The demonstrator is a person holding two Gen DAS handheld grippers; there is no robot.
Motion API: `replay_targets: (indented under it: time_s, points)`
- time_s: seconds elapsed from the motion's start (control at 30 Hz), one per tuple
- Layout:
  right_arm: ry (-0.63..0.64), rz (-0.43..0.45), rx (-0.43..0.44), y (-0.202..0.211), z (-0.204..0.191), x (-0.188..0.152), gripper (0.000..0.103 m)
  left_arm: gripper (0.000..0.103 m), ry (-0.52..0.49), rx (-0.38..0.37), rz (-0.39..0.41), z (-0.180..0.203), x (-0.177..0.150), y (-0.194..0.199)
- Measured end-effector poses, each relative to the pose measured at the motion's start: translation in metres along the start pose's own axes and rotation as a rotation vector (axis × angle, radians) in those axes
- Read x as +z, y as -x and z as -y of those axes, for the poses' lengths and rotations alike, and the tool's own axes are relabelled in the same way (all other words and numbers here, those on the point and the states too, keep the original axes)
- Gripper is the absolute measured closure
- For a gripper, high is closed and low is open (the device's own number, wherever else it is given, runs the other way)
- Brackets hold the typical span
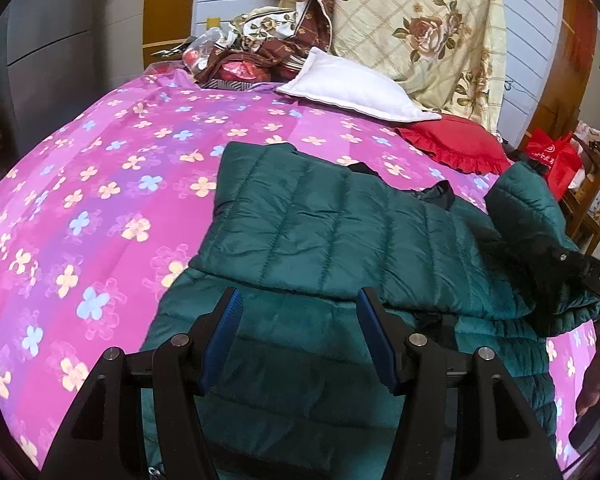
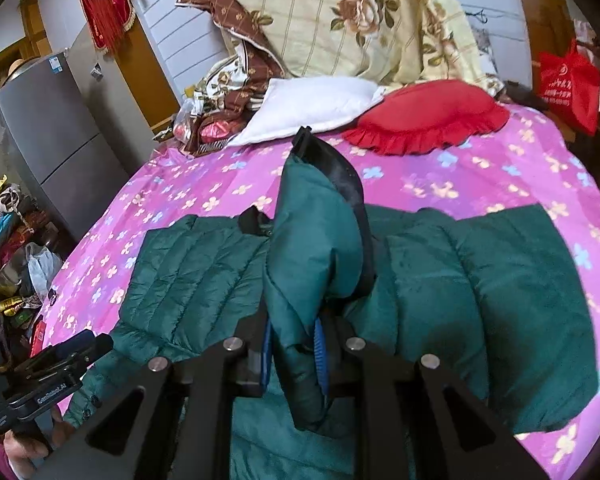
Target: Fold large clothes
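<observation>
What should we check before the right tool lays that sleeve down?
1. Right tool shut on sleeve: ok.
2. Left tool open, nothing between its pads: ok.
3. Left side of the jacket already folded over the body: ok.
4. Jacket body flat on the bed: ok.
5. White pillow and red pillow apart from the jacket: ok.
6. Cuff end secure in the grip: cannot tell.

Your left gripper hangs tilted down, jaws apart and empty; your right gripper is clamped on cloth
</observation>
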State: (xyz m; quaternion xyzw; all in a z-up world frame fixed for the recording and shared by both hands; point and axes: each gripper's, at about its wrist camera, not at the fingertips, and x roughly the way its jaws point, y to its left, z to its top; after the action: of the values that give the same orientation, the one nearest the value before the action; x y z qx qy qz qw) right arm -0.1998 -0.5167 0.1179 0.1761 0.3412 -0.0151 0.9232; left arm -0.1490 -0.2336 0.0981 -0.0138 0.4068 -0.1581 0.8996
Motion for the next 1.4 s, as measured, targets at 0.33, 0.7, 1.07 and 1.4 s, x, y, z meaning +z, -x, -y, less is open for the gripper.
replay_targets:
  time_s: [0.33, 0.7, 1.07, 1.4]
  points:
    - [0.007, -0.072, 0.031, -0.054, -0.031, -0.004, 0.086, 0.062, 0.010, 0.034, -0.004, -0.015, 0.017, -0.017]
    - [-0.009, -0.143, 0.066, -0.113, -0.062, -0.010, 0.072, 0.062, 0.072, 0.034, -0.014, -0.038, 0.017, -0.025]
    - [-0.009, -0.095, 0.104, -0.042, -0.057, -0.006, 0.039, 0.062, 0.083, -0.023, -0.003, -0.023, 0.018, -0.010]
    - [-0.016, -0.035, -0.029, 0.018, -0.006, -0.006, 0.035, 0.060, 0.077, -0.079, -0.006, 0.010, 0.027, -0.007]
